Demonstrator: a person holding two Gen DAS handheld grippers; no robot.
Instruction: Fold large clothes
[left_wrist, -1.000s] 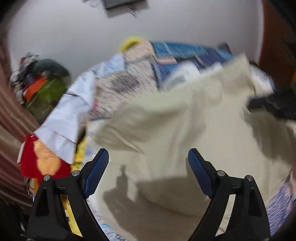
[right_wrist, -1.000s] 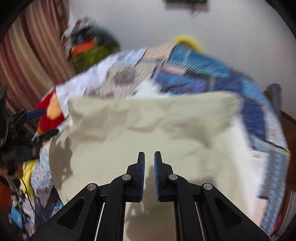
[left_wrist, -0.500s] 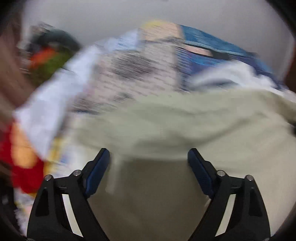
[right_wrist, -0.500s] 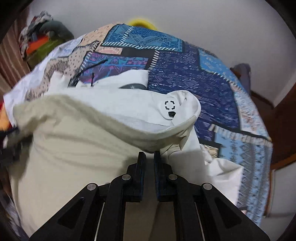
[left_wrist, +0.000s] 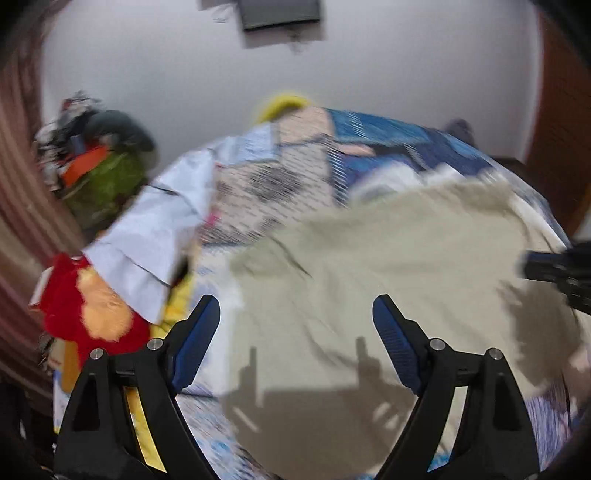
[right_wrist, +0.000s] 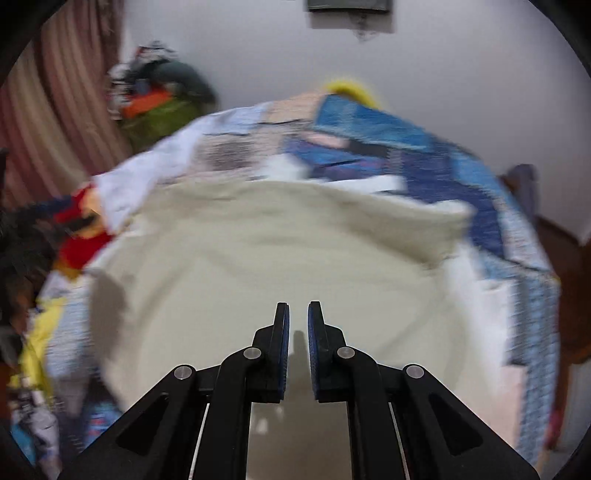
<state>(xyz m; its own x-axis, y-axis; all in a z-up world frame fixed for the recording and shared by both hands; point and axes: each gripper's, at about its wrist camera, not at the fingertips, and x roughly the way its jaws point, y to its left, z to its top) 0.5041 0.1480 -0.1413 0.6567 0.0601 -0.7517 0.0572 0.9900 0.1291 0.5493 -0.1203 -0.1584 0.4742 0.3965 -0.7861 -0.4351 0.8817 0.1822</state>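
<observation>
A large cream garment (left_wrist: 388, 266) lies spread over the patchwork bedspread (left_wrist: 388, 140), its far edge slightly rumpled. My left gripper (left_wrist: 295, 301) hangs open above the garment's near left part, with nothing between its blue pads. The right wrist view shows the same garment (right_wrist: 277, 240) filling the middle, and my right gripper (right_wrist: 298, 304) is shut above it with no cloth seen in the narrow slit. The right gripper (left_wrist: 554, 273) also pokes in at the right edge of the left wrist view. Both views are blurred by motion.
A white cloth (left_wrist: 155, 236) and a red and orange item (left_wrist: 85, 306) lie left of the garment. A heap of clothes (left_wrist: 103, 173) sits by the striped curtain (left_wrist: 18, 206). Brown wooden furniture (left_wrist: 561, 110) stands at the right, a pale wall behind.
Half a second ago both views were close over a raised fold of the garment. Both grippers have drawn back and up, and the garment now lies flatter. The jaws look unchanged.
</observation>
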